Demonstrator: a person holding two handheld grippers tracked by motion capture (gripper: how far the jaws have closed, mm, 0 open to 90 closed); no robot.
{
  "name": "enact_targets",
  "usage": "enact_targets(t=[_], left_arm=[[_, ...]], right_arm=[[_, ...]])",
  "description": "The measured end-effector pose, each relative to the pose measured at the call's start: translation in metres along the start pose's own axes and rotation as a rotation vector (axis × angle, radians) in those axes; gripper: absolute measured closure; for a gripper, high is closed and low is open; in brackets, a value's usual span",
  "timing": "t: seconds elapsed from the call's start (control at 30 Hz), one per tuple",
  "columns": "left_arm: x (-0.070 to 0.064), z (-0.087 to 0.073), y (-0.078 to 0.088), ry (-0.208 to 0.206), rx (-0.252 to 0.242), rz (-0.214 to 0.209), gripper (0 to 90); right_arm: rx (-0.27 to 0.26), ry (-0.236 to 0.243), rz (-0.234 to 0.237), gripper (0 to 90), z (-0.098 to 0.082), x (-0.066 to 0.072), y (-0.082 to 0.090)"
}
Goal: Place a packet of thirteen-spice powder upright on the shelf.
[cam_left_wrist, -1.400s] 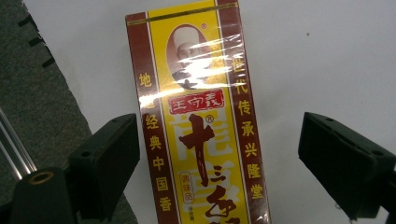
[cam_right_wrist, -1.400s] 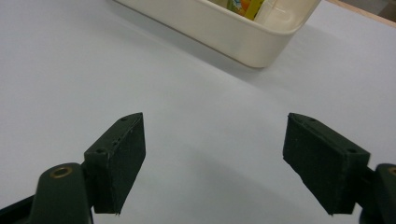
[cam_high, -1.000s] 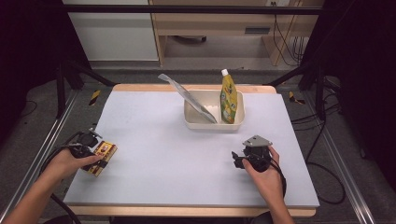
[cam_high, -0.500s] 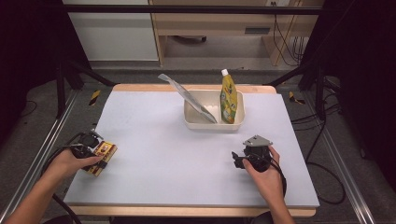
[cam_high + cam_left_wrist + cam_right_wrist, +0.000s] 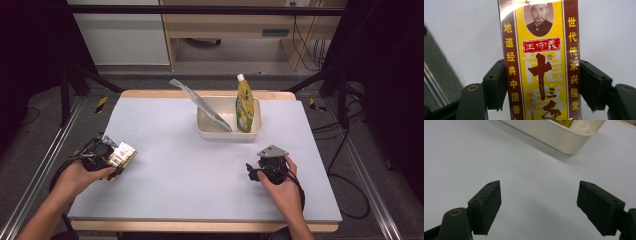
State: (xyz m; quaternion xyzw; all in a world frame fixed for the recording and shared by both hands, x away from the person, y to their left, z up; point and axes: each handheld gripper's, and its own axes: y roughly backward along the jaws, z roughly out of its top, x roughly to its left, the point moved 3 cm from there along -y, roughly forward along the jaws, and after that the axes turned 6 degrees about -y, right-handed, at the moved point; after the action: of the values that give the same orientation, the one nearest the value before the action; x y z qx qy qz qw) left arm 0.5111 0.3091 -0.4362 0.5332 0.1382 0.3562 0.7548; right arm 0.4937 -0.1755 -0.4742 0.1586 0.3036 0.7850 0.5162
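- The left gripper (image 5: pixel 114 159) had just been closing its jaws; they pinched a yellow-and-brown spice box (image 5: pixel 541 62) by its two long sides, near the left edge of the surface (image 5: pixel 165 150).
- The right gripper (image 5: pixel 539 207) stood with its jaws spread, nothing between them, over bare surface.
- A cream tub (image 5: pixel 210 131) farther back held a yellow pouch (image 5: pixel 244 102) and a silver packet (image 5: pixel 200 103).

High view: we look forward and down over the whole table (image 5: pixel 210 165). Gripper views: we ride close above it, the right one facing the tub (image 5: pixel 559 137), shared with high.
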Motion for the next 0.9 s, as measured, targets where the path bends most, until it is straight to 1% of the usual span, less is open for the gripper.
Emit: enact_targets(t=[0.07, 0.13, 0.27, 0.4, 0.5, 0.63, 0.7, 0.77, 0.8, 0.9], left_arm=[[-0.009, 0.012, 0.001, -0.044, -0.029, 0.006, 30.7], [-0.018, 0.025, -0.001, -0.082, -0.045, 0.004, 30.7], [-0.036, 0.047, -0.006, -0.149, -0.062, -0.027, 30.8], [-0.05, 0.066, -0.012, -0.205, -0.069, -0.041, 30.9], [-0.056, 0.076, -0.017, -0.233, -0.076, -0.047, 30.9], [-0.061, 0.088, -0.022, -0.248, -0.115, -0.064, 31.0], [-0.063, 0.093, -0.023, -0.252, -0.136, -0.075, 31.0], [-0.065, 0.097, -0.024, -0.257, -0.152, -0.085, 31.1], [-0.066, 0.099, -0.025, -0.256, -0.164, -0.088, 31.1], [-0.07, 0.103, -0.026, -0.275, -0.173, -0.089, 31.2]], right_arm=[[0.001, 0.014, 0.004, 19.8, 0.0, 0.001, -0.001], [0.003, 0.008, 0.008, 19.8, 0.0, 0.002, -0.001], [0.004, -0.003, 0.015, 19.5, 0.001, 0.003, -0.001], [0.007, -0.015, 0.015, 19.2, 0.0, 0.004, -0.002], [0.008, -0.016, 0.014, 19.0, 0.0, 0.003, -0.003], [0.013, -0.026, 0.021, 18.9, 0.0, 0.004, -0.004], [0.013, -0.036, 0.032, 18.6, 0.001, 0.005, -0.005], [0.017, -0.061, 0.053, 18.2, 0.003, 0.008, -0.005], [0.018, -0.066, 0.06, 17.9, 0.005, 0.009, -0.006], [0.012, -0.068, 0.072, 17.2, 0.012, 0.014, -0.006]])
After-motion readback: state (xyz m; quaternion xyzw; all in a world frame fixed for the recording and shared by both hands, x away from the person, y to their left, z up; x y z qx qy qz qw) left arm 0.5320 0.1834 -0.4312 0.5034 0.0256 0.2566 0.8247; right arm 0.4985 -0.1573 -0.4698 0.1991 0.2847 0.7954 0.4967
